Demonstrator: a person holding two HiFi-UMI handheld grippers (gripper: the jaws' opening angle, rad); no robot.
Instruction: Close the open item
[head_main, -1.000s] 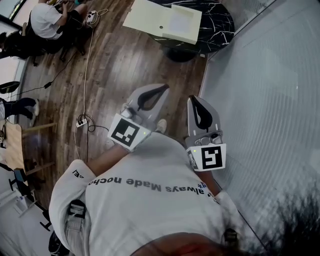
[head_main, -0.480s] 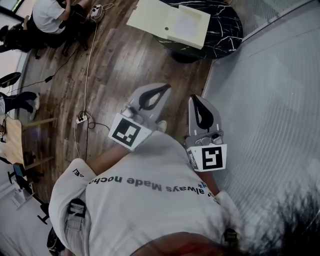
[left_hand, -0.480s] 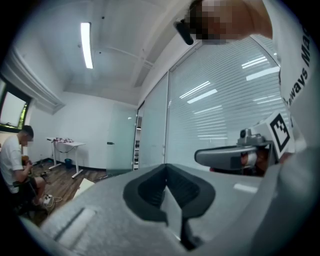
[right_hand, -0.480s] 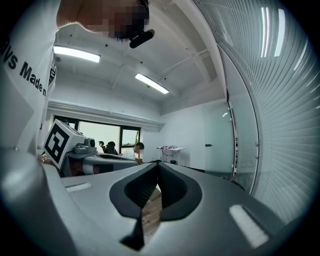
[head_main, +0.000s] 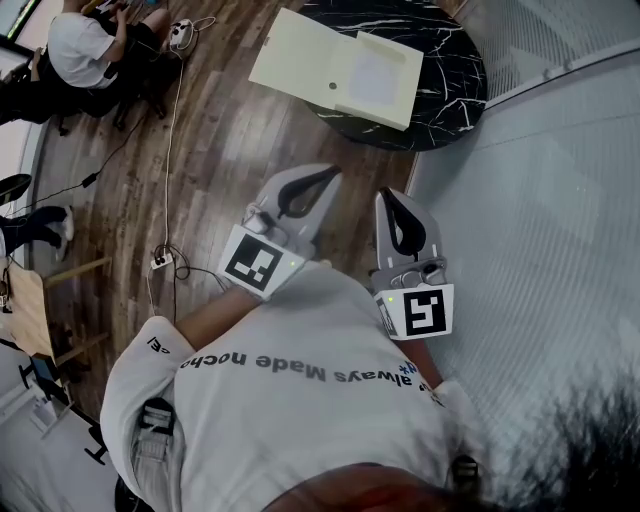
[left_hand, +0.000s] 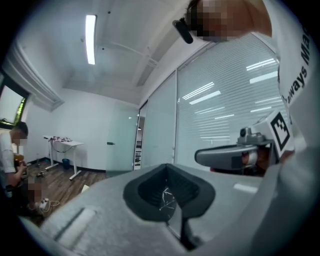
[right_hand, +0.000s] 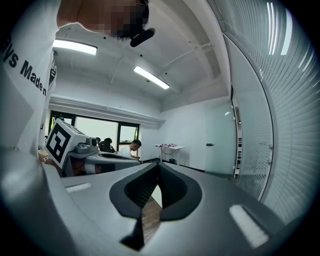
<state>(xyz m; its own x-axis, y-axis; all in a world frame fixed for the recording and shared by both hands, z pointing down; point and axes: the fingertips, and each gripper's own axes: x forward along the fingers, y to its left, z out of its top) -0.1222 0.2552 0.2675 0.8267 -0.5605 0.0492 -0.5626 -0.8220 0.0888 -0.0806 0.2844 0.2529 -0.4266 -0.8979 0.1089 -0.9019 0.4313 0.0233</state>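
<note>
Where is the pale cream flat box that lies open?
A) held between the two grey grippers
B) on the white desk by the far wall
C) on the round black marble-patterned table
C: the head view shows the pale cream flat box resting on the round black marble-patterned table.

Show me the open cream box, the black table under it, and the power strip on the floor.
open cream box (head_main: 300, 55), head view, on its flat left panel
black table (head_main: 452, 60), head view, on the bare marbled top right of the box
power strip (head_main: 160, 262), head view, on its white body
</note>
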